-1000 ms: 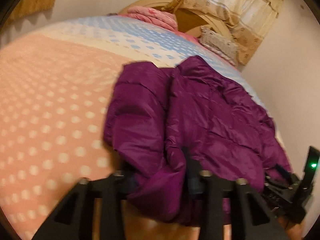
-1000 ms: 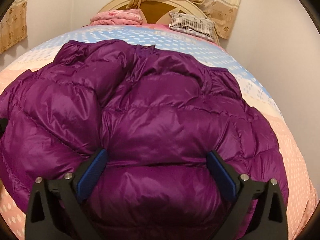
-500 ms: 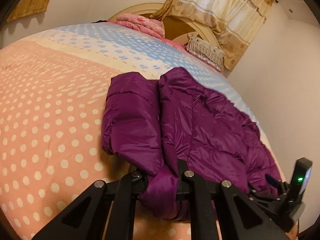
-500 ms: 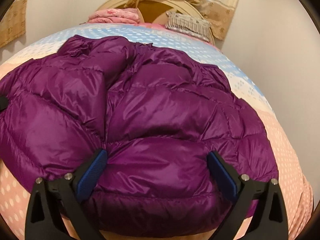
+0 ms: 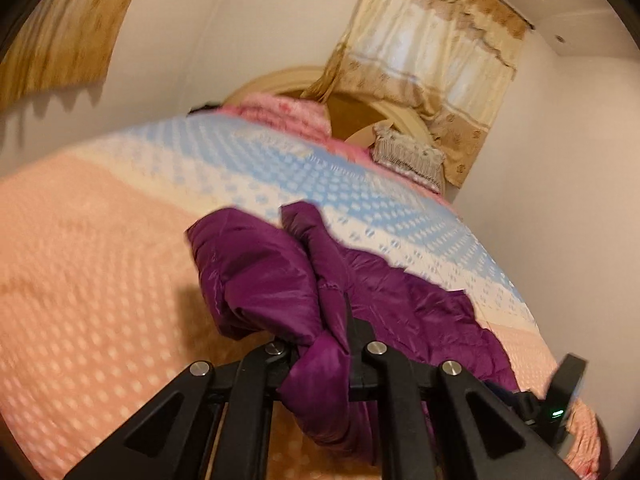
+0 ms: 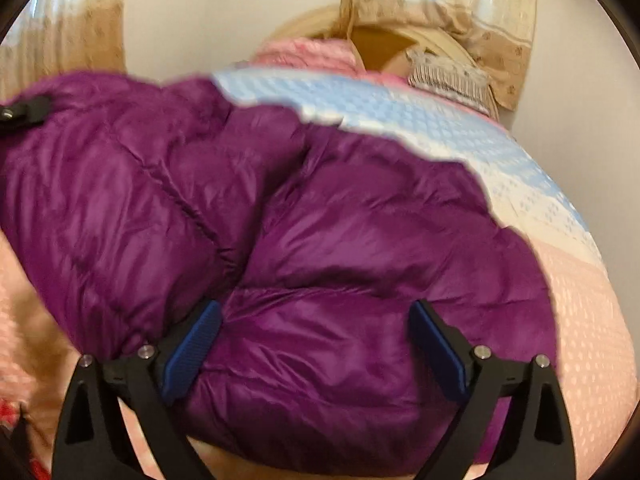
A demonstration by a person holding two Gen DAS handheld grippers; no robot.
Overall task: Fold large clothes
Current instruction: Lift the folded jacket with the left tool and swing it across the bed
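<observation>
purple jacket on the bed, left claw pinching, right claw wide

left wrist view: left claw (image 5: 320, 354) closed on a fold of the purple puffer jacket (image 5: 260, 276), with the fabric bunched between the two black fingers and hanging down below them. rest of the jacket spread to the right across the bed (image 5: 80, 280), over the peach dotted part of the cover and reaching the blue and white part. part of the right claw (image 5: 562, 394) seen at the lower right edge, just beside the jacket hem, with a small green light on it. farther back a pink folded blanket (image 5: 288, 114) and a fringed pillow (image 5: 408, 156) near the rounded headboard (image 5: 360, 110). beige curtain (image 5: 432, 52) above, plain wall beside. picture somewhat blurred.

right wrist view: right claw (image 6: 314, 344) open wide, blue pads (image 6: 192, 350) standing apart on both sides of a puffy quilted section of the jacket (image 6: 320, 240), touching it or just beside it, cannot tell which. jacket filling most of the view, lying on the bed (image 6: 592, 320). black piece of the left claw (image 6: 24, 111) visible at the far left edge on the jacket. pink blanket (image 6: 308, 54), pillow (image 6: 448, 76) and curtain (image 6: 460, 4) behind.
</observation>
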